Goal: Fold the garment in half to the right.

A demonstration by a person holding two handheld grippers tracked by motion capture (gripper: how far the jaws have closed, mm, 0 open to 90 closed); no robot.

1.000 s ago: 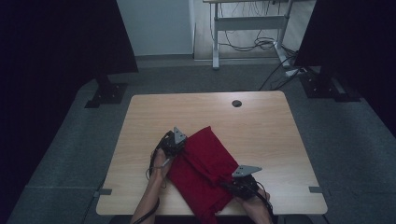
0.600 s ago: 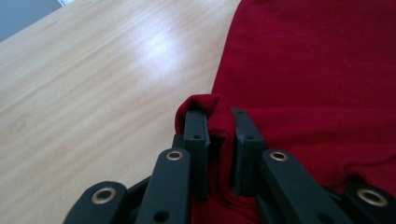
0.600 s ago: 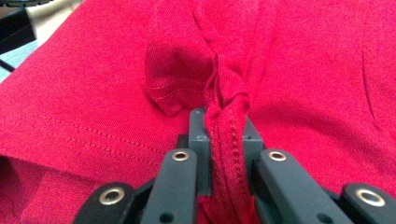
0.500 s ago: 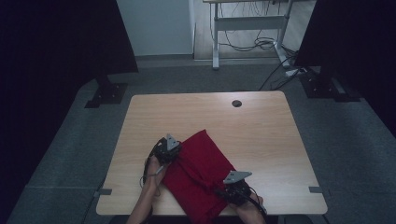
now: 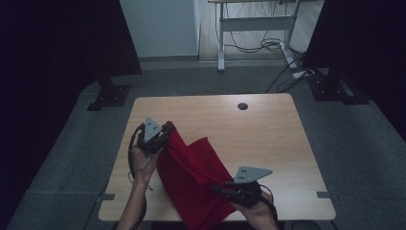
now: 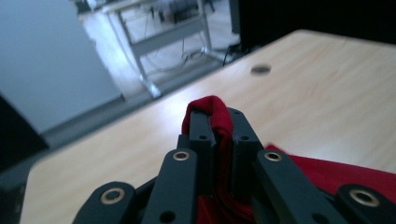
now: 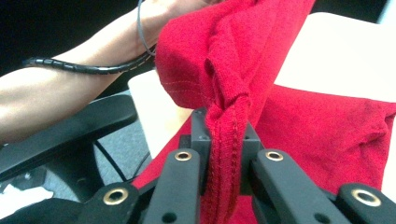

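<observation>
A red cloth (image 5: pixel 191 177) stretches diagonally across the table (image 5: pixel 268 129). The left claw (image 5: pixel 160 136) pinches its far corner. The right claw (image 5: pixel 230 190) pinches its near edge.

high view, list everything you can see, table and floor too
table: one, light wood, centre
hole: one, dark, round, far side of the tabletop
red cloth: one, red, near left part of the table, draped over the near edge
desk frame: one, pale, on the floor behind
cables: several, dark, on the floor under that frame
black curtains: two, far left and far right
left gripper: black, shut on a cloth edge
right gripper: black, shut on a cloth edge
</observation>
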